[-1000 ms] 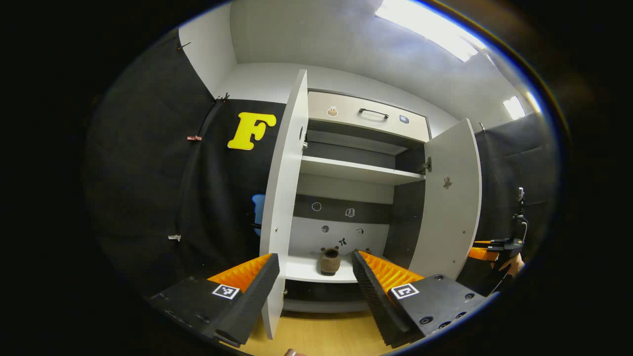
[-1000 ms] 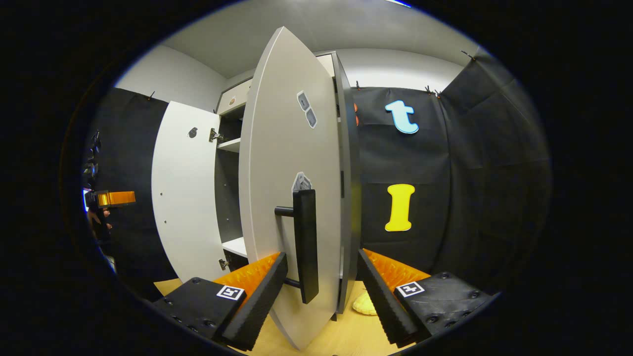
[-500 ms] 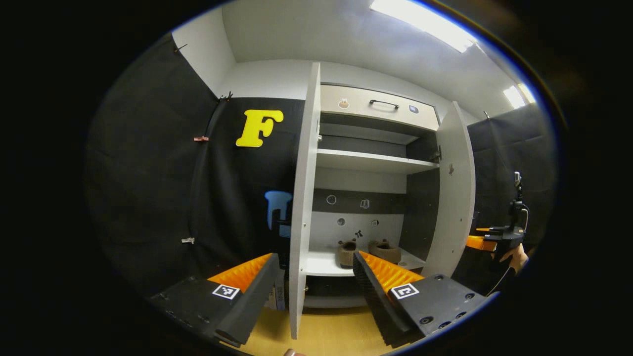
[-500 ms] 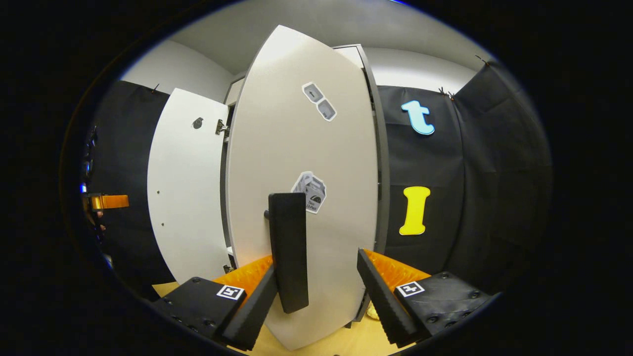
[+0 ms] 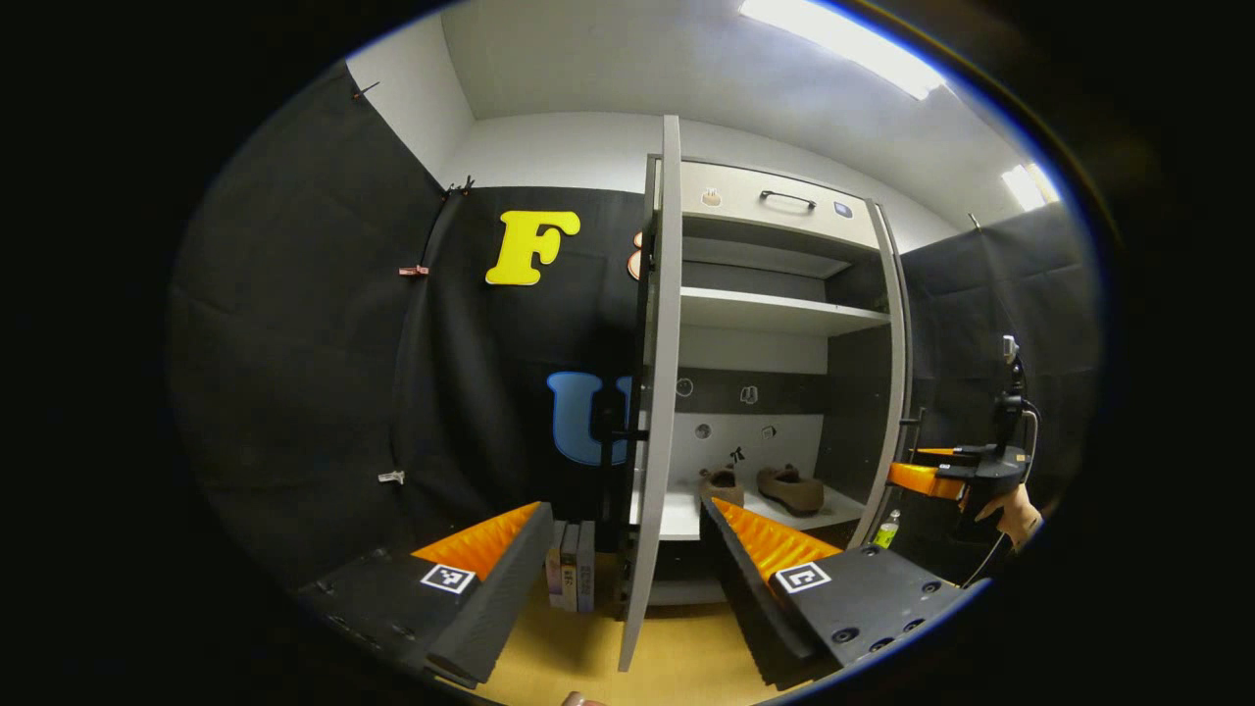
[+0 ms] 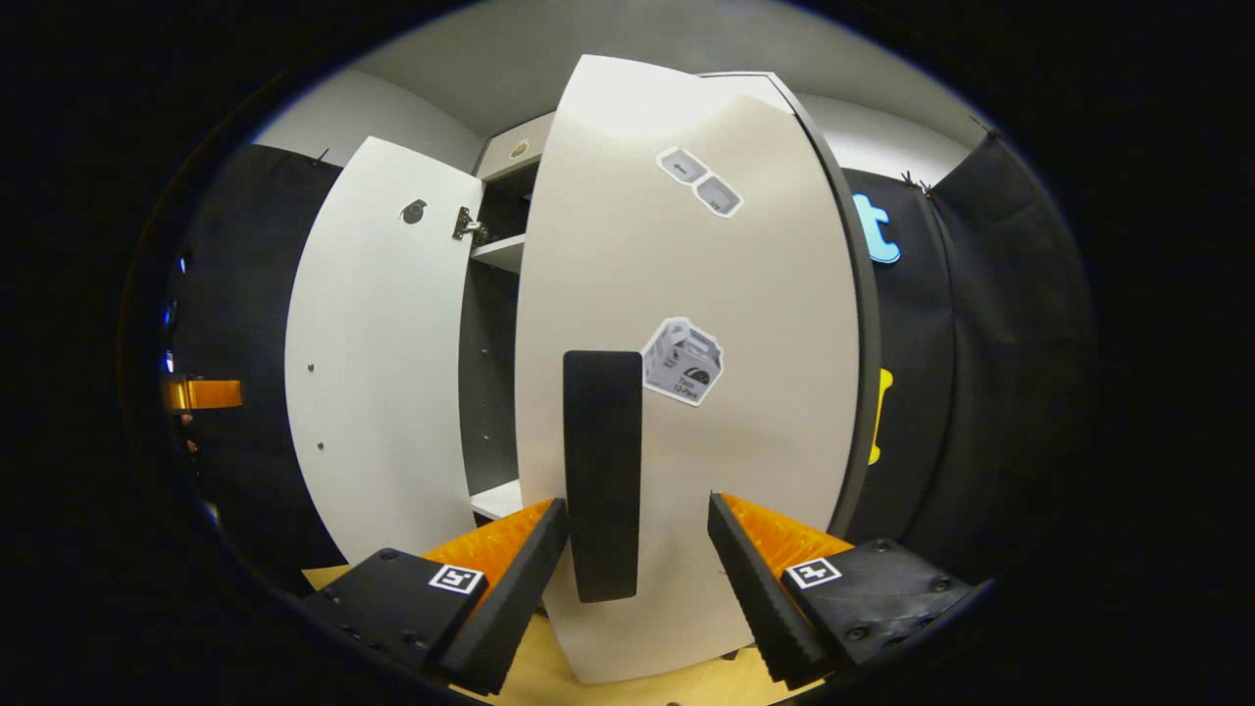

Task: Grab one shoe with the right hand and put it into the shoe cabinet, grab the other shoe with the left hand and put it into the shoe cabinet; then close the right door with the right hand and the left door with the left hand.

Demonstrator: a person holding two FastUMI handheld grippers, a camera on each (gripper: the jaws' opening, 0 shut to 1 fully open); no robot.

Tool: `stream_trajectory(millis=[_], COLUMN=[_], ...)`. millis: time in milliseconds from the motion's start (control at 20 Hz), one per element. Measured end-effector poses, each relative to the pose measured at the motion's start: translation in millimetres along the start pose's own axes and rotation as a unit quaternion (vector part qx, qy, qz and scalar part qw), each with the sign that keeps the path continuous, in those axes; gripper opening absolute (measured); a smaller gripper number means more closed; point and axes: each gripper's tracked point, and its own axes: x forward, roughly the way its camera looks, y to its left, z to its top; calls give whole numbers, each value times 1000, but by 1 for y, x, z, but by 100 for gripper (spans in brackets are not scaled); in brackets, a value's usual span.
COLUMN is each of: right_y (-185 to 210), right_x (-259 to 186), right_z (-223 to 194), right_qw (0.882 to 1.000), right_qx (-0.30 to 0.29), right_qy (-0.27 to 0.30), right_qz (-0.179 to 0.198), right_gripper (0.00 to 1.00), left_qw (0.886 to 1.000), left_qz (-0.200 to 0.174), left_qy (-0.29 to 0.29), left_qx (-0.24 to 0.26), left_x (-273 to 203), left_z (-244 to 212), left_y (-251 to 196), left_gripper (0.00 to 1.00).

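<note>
Shoes sat side by side on the bottom shelf of the cabinet, seen in the left gripper view beyond the left claw, whose fingers stood wide apart and held nothing. Left of that claw's gap, a few flat boxes stood upright on the wooden floor against the black wall. The left door stood edge-on straight ahead of the claw, rising from between its fingers but farther off and untouched, with its dark handle poking out to the left. Right of the shelf, the right door showed as a thin edge, swung most of the way in. Farther right the right claw, held by a hand, sat just beside that door's outer face, and a small bottle stood on the floor below it.

In the right gripper view, the left door hung open at the left, and the left claw showed small past it. The right claw was spread wide, empty, with the right door's black handle hanging upright between its fingers, nearer the left one; whether either touched it could not be told. A sticker sat just right of the handle.
</note>
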Motion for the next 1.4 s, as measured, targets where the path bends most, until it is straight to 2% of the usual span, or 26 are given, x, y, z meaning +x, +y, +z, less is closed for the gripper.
stream_trajectory(millis=[250,600,800,900,1000,1200,1400], right_y=[7,14,14,20,22,8,-12], right_x=[29,68,71,66,50,-4,-44], right_z=[-4,-7,-7,-4,11,29,33], right_qw=[1000,998,997,997,996,993,989], right_qx=[3,-13,-37,-25,-21,-16,-1], right_qy=[-5,-7,-7,-6,-25,-38,-38], right_qz=[-14,-54,-74,-74,-81,-111,-146], right_gripper=[96,95,95,96,98,98,98], left_qw=[1000,999,999,998,997,993,989], left_qz=[3,-37,-48,-56,-79,-112,-147], left_qy=[8,15,13,20,26,25,27], left_qx=[2,-31,-17,-6,-3,5,15], left_x=[2,34,55,67,77,100,101], left_z=[-6,-26,-31,-37,-42,-43,-42], left_y=[19,34,45,51,47,35,30], left_gripper=[95,95,95,95,95,95,94])
